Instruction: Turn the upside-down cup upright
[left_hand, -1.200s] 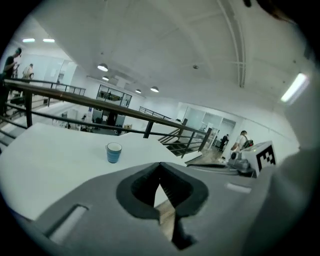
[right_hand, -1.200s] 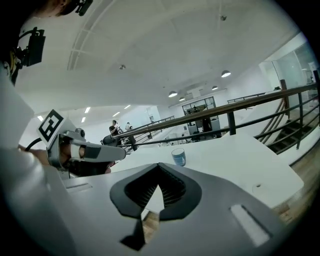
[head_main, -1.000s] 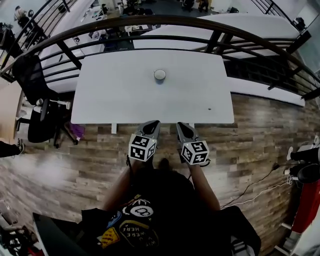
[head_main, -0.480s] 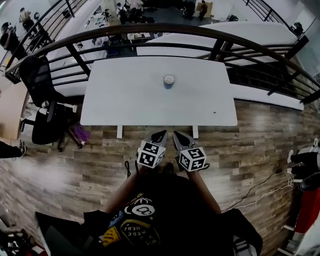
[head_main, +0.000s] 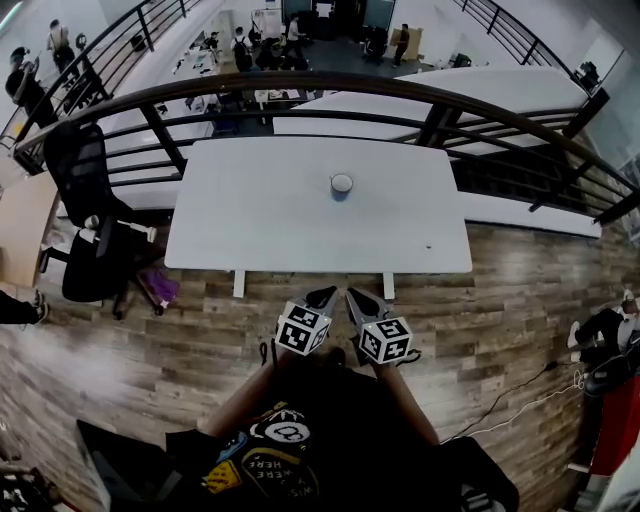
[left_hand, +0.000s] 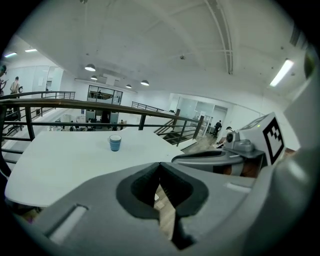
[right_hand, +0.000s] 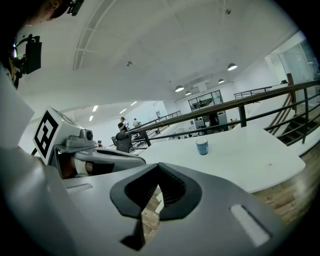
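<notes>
Both clenched and empty, the left gripper (head_main: 326, 294) and right gripper (head_main: 352, 295) sit side by side over the wooden floor (head_main: 520, 290), short of the bench (head_main: 250, 215). The cup (head_main: 342, 184) stands well apart, near the bench's far edge.

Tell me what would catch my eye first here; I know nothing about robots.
A lone small blue cup stands on the wide white table, toward its far edge by the dark railing. Nearer, over the wooden floor short of the table, the person holds the left gripper and right gripper side by side, each bearing a black-and-white marker cube, jaws shut and empty.
</notes>
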